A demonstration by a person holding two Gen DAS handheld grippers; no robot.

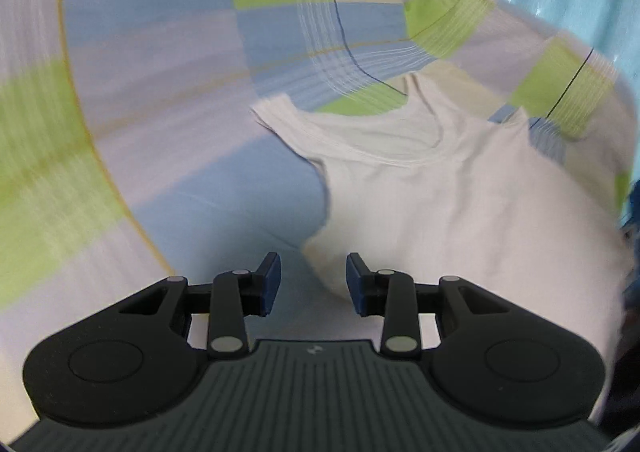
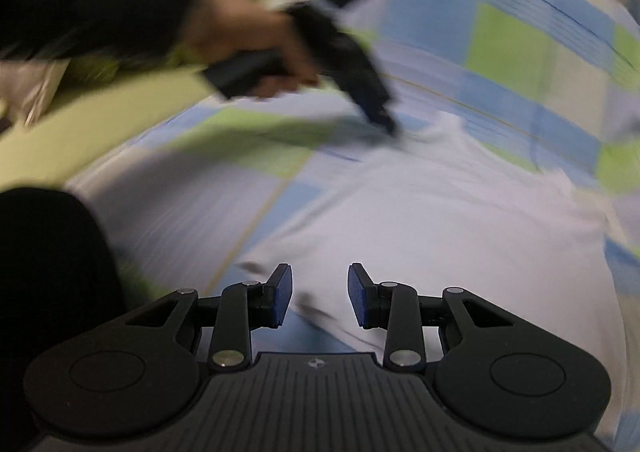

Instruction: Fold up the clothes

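White tank top (image 1: 460, 204) lies flat on checked bedsheet (image 1: 152, 52), neckline at 12 o'clock from the left gripper (image 1: 313, 278). Left gripper's jaws are apart, nothing between them, over the top's armhole edge. Right gripper (image 2: 319, 294) also spread wide and empty, above the top's lower part (image 2: 440, 232). In right wrist view, the person's hand (image 2: 280, 52) holds the left gripper at 11 o'clock, tips near the fabric; blurred.

Both the left gripper (image 1: 313, 278) and right gripper (image 2: 319, 295) have their fingers spread apart, gripping nothing.
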